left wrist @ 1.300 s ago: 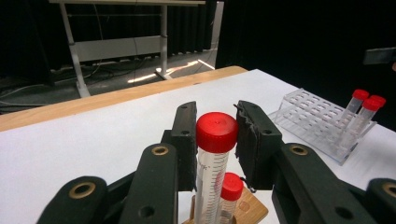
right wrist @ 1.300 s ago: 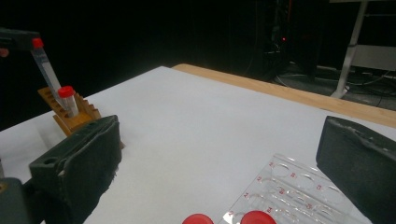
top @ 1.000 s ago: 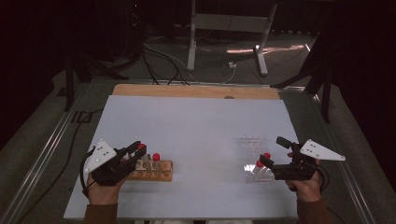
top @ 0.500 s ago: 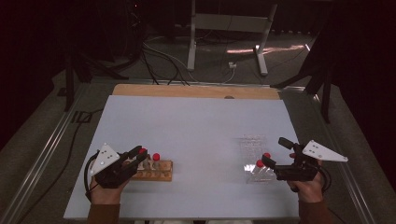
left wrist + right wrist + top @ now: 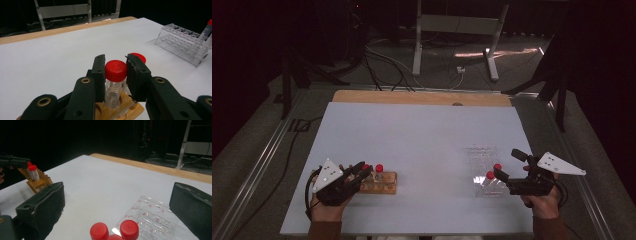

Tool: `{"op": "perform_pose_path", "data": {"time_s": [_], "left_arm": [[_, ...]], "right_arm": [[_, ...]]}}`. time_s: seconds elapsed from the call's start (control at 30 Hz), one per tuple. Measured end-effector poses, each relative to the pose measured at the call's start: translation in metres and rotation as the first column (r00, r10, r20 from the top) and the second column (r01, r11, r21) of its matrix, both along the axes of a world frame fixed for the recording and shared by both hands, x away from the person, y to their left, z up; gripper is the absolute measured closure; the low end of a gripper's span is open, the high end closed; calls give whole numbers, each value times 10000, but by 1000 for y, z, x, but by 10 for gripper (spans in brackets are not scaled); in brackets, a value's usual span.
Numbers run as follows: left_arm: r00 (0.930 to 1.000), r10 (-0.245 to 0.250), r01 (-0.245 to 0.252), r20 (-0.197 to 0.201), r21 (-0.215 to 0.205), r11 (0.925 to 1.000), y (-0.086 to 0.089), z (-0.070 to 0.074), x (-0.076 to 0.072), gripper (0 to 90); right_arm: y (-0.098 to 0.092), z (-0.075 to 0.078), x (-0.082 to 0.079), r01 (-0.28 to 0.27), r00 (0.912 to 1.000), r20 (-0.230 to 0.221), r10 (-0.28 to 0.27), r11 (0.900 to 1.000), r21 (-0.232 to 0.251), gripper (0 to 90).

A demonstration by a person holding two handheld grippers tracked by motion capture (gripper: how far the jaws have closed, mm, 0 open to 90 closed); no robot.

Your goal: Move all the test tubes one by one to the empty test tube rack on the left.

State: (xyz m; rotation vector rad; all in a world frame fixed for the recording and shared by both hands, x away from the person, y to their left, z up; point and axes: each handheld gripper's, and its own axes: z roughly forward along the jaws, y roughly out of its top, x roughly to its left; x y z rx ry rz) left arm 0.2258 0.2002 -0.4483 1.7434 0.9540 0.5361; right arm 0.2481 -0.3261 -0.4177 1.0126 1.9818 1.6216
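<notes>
Counter (image 5: 422,145): a white sheet covered it, with a bare wooden strip along the far edge; both racks stood near the person's edge, well apart from each other.

Clear rack (image 5: 484,162): it stood on the right side of the counter, just ahead of the right tool; in the left tool's view (image 5: 185,41) it sat far off with a capped tube at its end.

Wooden rack (image 5: 379,184): it lay on the left side of the counter, touching or just beside the left tool's tips; in the right tool's view (image 5: 37,181) it showed far off at the left.

Left tool (image 5: 116,75): its jaws were closed on the cap and upper body of a tube, a pad on each side, and it pointed right toward the wooden rack (image 5: 357,172).

Right tool (image 5: 117,202): its jaws stood wide apart with nothing between the pads, above the capped tubes at the clear rack's near end (image 5: 504,180).

Held tube (image 5: 115,82): red-capped and upright, its lower end sat in a hole of the wooden rack; how deep it sat could not be told.

Second tube (image 5: 138,57): a red cap just behind the held one, in the same rack (image 5: 379,169).

Clear-rack tubes (image 5: 128,228): three red caps bunched close together, probably in adjoining holes.
</notes>
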Motion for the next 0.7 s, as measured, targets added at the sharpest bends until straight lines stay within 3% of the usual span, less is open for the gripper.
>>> {"op": "perform_pose_path", "data": {"time_s": [0.47, 0.7], "left_arm": [[10000, 1, -1, -33, -143, 9999, 3, -4, 0, 693], [9997, 140, -123, 218, -763, 9970, 6, -2, -1, 517]], "right_arm": [[-3, 0, -1, 20, 10000, -11, -20, 10000, -12, 0], [-4, -1, -3, 234, 9997, 65, -231, 9981, -566, 9]]}}
